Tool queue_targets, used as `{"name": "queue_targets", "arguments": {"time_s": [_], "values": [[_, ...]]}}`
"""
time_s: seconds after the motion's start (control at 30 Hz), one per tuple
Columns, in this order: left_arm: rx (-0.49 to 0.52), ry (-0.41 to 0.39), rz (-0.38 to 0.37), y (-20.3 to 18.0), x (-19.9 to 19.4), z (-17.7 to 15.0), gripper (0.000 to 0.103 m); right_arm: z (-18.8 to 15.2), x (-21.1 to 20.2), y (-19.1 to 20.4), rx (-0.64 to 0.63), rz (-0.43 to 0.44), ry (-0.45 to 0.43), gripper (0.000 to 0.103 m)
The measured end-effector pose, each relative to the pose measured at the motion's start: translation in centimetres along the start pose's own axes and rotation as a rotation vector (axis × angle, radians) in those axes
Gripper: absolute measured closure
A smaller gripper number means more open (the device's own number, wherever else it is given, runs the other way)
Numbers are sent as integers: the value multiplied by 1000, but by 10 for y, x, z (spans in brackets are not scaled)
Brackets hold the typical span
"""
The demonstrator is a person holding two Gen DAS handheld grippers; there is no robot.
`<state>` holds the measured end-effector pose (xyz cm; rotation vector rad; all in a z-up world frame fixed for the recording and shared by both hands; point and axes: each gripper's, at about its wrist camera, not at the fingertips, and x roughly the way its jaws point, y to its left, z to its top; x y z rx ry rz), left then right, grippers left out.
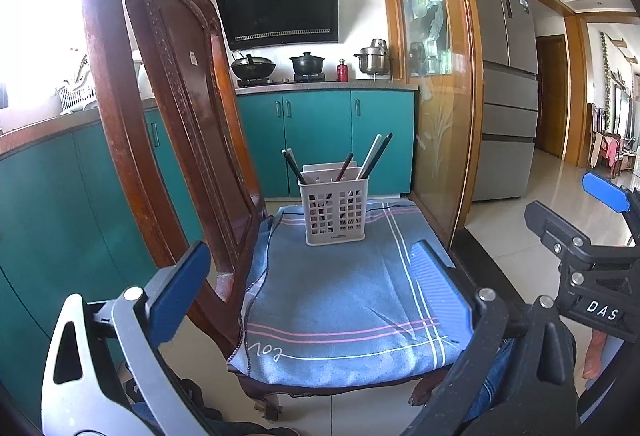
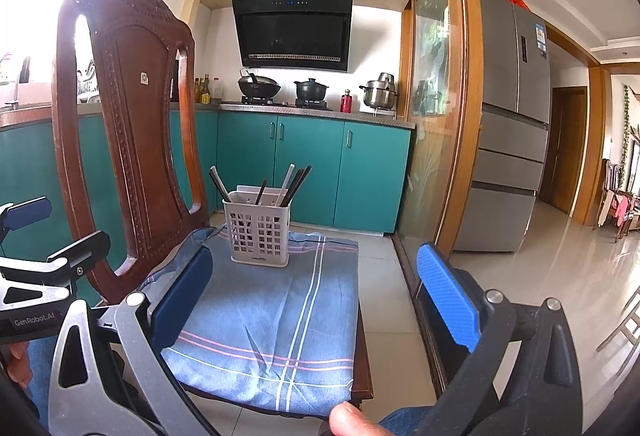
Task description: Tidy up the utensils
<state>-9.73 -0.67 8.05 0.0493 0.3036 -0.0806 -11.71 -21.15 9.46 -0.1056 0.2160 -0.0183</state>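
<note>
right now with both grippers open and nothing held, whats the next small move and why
Probably ease the right gripper forward toward the holder on the blue cloth. Both it and the left gripper are open, empty and short of the holder. The chopsticks lean apart to different sides of the holder, so a closer approach seems needed before picking one to grip.

Home kitchen, teal cabinets (image 2: 308, 164), range hood (image 2: 294, 32), pots on stove (image 2: 284, 102), fridge (image 2: 508, 124), perhaps a living room beyond
</note>
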Motion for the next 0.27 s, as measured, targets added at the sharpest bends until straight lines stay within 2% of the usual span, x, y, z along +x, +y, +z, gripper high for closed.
{"name": "queue_targets", "arguments": {"time_s": [0.27], "values": [[-1,43,2,0,18,-5,4,-8,18,1,-3,7,38,3]]}}
